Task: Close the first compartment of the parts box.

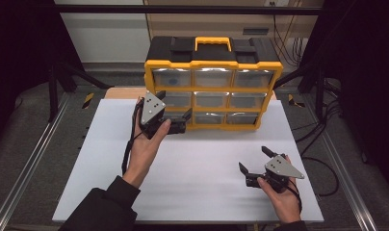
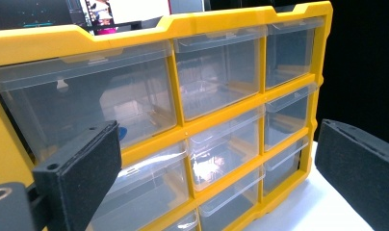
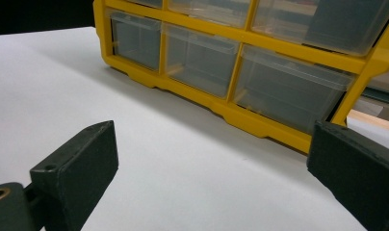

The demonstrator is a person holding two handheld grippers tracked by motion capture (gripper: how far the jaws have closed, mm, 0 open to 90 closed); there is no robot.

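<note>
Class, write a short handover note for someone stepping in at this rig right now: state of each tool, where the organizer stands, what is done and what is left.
Left tool: open, holding nothing, raised close to the left drawers of the drawer organizer.
Right tool: open, holding nothing, low over the white board near its right front, apart from the organizer.
Organizer: upright at the back of the board, nine clear drawers, all shut as far as can be seen. Something blue shows in the top left drawer.
Done: nothing visibly changed.
Left: probably opening a left drawer.

Both hand-held grippers point(image 1: 175, 115) point(image 1: 252, 161) agape
</note>
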